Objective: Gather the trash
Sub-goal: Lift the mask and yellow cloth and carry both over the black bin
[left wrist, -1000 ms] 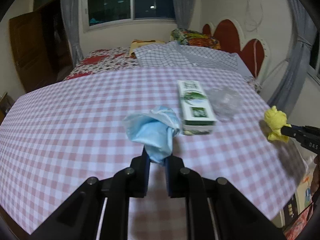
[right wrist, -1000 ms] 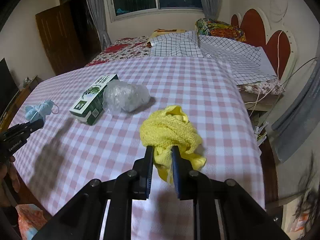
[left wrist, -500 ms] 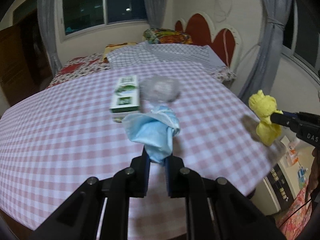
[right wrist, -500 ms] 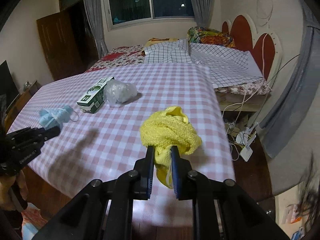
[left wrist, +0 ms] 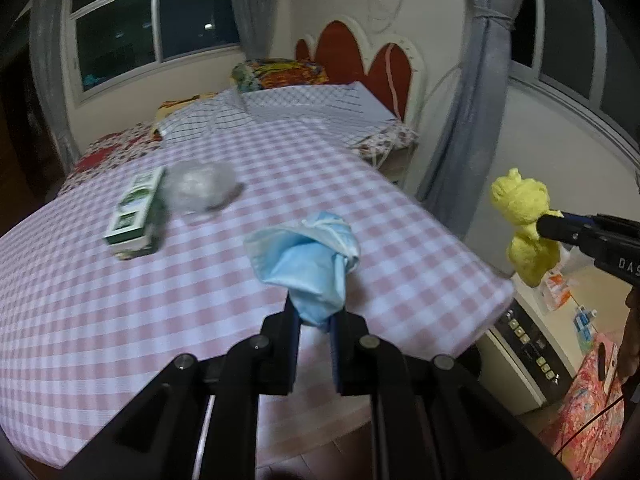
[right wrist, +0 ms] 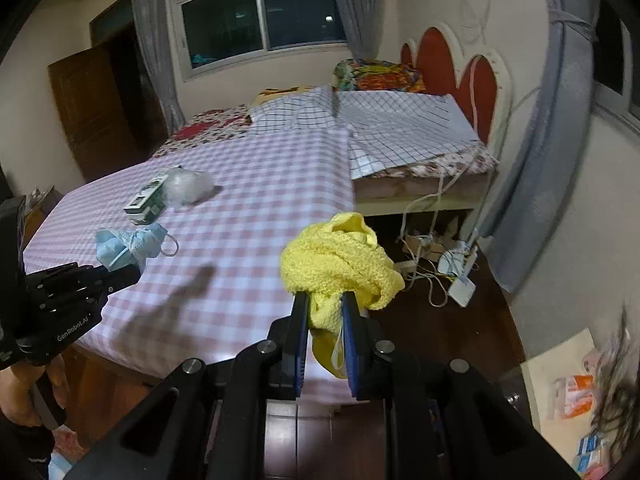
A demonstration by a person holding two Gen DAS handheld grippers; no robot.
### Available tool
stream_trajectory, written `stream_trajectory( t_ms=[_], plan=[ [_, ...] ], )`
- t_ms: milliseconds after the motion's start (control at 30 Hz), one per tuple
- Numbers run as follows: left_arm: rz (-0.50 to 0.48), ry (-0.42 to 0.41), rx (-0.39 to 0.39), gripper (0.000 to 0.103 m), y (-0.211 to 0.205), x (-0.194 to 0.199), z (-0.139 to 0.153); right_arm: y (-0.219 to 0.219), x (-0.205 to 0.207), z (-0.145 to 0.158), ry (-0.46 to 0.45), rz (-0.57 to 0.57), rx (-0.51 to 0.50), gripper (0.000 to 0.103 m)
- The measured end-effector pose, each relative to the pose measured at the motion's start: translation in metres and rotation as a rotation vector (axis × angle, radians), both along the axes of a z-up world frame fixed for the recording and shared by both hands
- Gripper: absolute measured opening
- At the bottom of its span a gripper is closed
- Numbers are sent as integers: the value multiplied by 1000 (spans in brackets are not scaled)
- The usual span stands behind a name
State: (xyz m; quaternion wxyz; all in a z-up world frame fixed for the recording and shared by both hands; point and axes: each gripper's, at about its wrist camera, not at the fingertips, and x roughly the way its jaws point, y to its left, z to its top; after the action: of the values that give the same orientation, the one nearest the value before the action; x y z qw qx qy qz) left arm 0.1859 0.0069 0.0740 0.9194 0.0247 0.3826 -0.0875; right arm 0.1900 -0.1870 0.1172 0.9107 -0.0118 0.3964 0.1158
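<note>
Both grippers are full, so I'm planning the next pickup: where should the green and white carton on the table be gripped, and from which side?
Grip the carton across its narrow width near the middle, coming from above. It lies flat and long, and the crumpled clear plastic crowds one long side, so favour the near, free end.

Both grippers are matte black: the left gripper (left wrist: 314,316) and right gripper (right wrist: 325,312) have flat blue-lined fingers (right wrist: 349,344), angular arms with round silver screws, and white lettering reading "GenRobot.AI" on the housing
</note>
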Motion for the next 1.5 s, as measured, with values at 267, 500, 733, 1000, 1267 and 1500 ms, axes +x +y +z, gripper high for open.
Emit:
stream_trajectory(
  t_ms=[267, 500, 733, 1000, 1267, 1500],
  plan=[
    [-87, 4, -4, 14, -52, -1, -4, -53, -23, -2, -1, -67, -10, 17],
    [-176, 18, -5, 14, -110, -5, -11, -103, -45, -13, 13, -131, -13, 17],
    [-254, 35, -9, 14, -165, -11, -21, -152, -60, -31, 38, -195, 5, 17],
    [-348, 84, -7, 14, -223, -16, -45, -206, -76, -58, 71, -252, 31, 17],
    [-426, 159, 5, 14, -267, -22, -83, -248, -91, -98, 127, -307, 53, 17],
    [-456, 246, 24, 14, -292, -19, -132, -278, -95, -154, 207, -345, 88, 17]
  ],
)
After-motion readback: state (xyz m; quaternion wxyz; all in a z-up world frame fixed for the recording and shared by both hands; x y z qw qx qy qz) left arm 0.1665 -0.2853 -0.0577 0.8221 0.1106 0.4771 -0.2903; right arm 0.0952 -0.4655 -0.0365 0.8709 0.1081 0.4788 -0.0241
